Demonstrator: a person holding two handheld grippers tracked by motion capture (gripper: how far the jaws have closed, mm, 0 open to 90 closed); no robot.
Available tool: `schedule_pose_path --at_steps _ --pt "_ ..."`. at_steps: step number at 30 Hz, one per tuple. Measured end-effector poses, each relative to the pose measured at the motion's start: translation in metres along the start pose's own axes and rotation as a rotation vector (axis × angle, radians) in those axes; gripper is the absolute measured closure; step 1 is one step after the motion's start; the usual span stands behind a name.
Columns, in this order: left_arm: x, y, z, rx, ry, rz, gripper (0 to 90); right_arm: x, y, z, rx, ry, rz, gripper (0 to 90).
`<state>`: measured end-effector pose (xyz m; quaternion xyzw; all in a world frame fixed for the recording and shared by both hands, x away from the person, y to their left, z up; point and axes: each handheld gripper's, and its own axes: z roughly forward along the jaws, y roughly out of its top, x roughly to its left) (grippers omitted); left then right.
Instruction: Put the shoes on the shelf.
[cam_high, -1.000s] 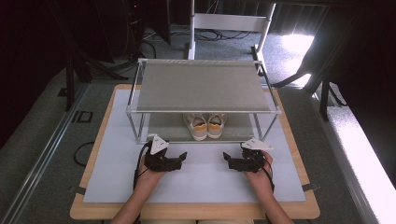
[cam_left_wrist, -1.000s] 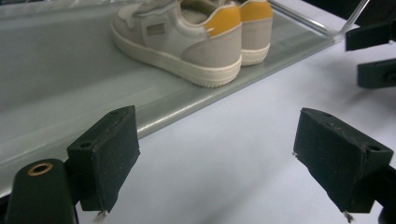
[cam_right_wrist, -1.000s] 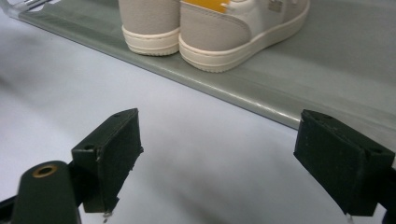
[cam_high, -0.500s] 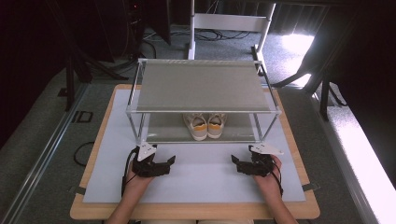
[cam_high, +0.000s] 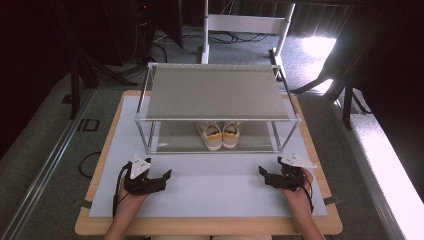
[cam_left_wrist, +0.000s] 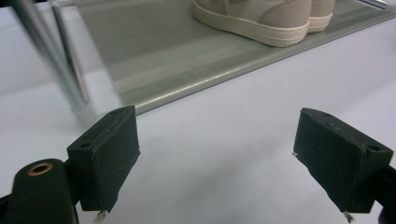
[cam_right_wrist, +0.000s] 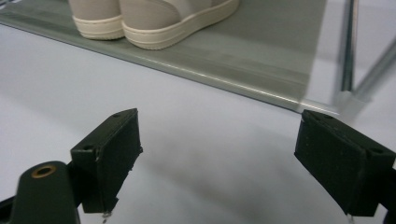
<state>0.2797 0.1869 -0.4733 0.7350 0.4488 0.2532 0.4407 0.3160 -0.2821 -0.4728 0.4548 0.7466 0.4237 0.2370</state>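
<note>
Left claw (cam_high: 161, 178) low over the white mat (cam_high: 215, 187) at the near left of the tabletop (cam_high: 95, 165), jaws wide apart, nothing between them; tips turned inward toward the centre, probably a resting pose. In the left gripper view, only bare mat between the pads, rack (cam_left_wrist: 196, 74) edge and a steel leg (cam_left_wrist: 70, 70) just beyond. Centre: two-tier rack (cam_high: 215, 90) set at the far half of the mat, top shelf bare, pair of cream shoes (cam_high: 220, 134) side by side on the lower shelf, heels toward the person, likely placed so for a straight reach under the top shelf. Right claw (cam_high: 265, 176) at the near right, mirrored pose, jaws likewise spread and empty, well apart from the shoes (cam_right_wrist: 154, 21). Both hands low, apparently idle.
</note>
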Motion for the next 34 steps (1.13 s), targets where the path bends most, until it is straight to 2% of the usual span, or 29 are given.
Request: schedule_pose_path --at_steps 6,9,12,16,19,22,27,30,32,34 --pt "0.009 -0.005 -0.008 -0.03 0.041 -0.022 14.0 -0.009 -0.005 -0.007 0.006 -0.031 0.001 13.8" --pt "0.014 -0.009 -0.013 -0.048 0.064 -0.045 14.0 -0.015 -0.007 -0.011 -0.002 -0.044 0.019 13.8" --pt "0.018 -0.012 -0.017 -0.055 0.098 -0.05 14.0 -0.021 -0.01 -0.016 -0.01 -0.053 0.026 13.8" --pt "0.022 -0.017 -0.023 -0.067 0.142 -0.052 14.1 -0.028 -0.014 -0.021 -0.008 -0.093 0.021 13.7" --pt "0.025 -0.021 -0.028 -0.084 0.177 -0.067 14.0 -0.034 -0.018 -0.024 -0.014 -0.106 0.043 13.7" --pt "0.027 -0.023 -0.03 -0.092 0.185 -0.086 14.1 -0.036 -0.018 -0.023 -0.021 -0.109 0.05 13.7" --pt "0.028 -0.026 -0.03 -0.105 0.191 -0.095 14.1 -0.033 -0.019 -0.021 -0.013 -0.104 0.016 13.8" --pt "0.027 -0.027 -0.028 -0.103 0.184 -0.088 14.0 -0.033 -0.019 -0.022 -0.019 -0.098 0.019 13.8" --pt "0.023 -0.028 -0.026 -0.087 0.175 -0.053 14.0 -0.035 -0.019 -0.021 -0.007 -0.075 0.024 14.1" --pt "0.022 -0.028 -0.026 -0.091 0.174 -0.043 14.0 -0.035 -0.019 -0.021 -0.009 -0.075 0.024 14.6"
